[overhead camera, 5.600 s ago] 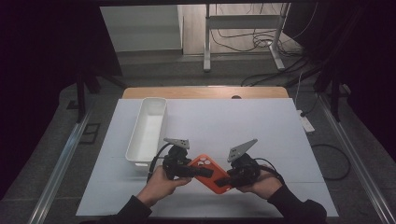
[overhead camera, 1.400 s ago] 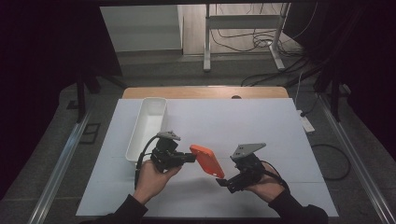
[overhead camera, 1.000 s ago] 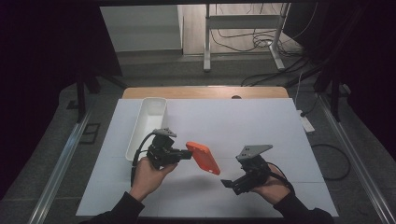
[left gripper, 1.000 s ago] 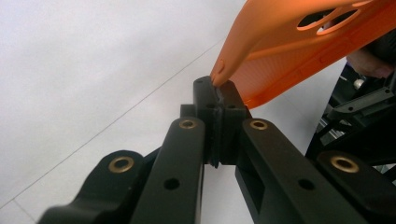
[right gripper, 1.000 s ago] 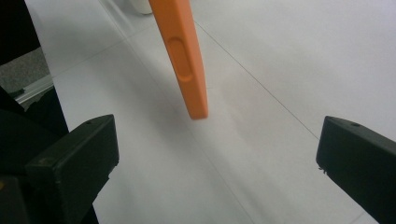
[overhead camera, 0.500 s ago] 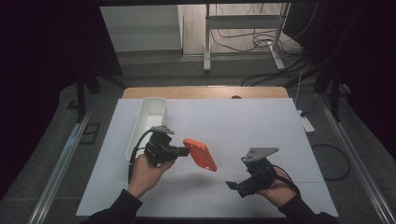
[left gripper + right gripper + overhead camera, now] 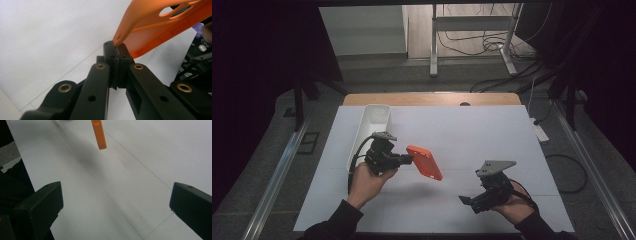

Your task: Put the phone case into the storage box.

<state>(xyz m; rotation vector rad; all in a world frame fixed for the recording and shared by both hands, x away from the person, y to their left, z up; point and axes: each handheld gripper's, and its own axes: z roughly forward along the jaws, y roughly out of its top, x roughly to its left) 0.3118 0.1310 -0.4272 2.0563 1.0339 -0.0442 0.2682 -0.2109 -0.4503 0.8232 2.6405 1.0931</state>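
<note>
1. A long white tray (image 7: 371, 125) is seen at the left of the white surface (image 7: 492, 135), with its narrow end toward the far edge of the surface.
2. Just right of the tray, the left gripper (image 7: 404, 159) is held in the person's left hand (image 7: 364, 182), raised above the surface and pointed to the right.
3. In the left gripper view (image 7: 116, 51), the jaws are seen clenched on the rim of an orange phone case (image 7: 162, 22), pinched at one corner of its edge.
4. The orange phone case (image 7: 425, 162) is held out to the right of the left gripper, clear of the surface and tilted, with its far end lower and toward the right; a faint shadow is cast on the surface beneath it.
5. A camera cut-out is visible in the case in the left gripper view, near the top right.
6. In the right gripper view, the case (image 7: 99, 133) is seen edge-on, well ahead of the jaws.
7. The right gripper (image 7: 466, 201) is held in the person's right hand (image 7: 512, 207) near the right front of the surface, well apart from the case and pointed to the left.
8. Its jaws (image 7: 115, 202) are released and spread wide, with nothing but bare surface between them.
</note>
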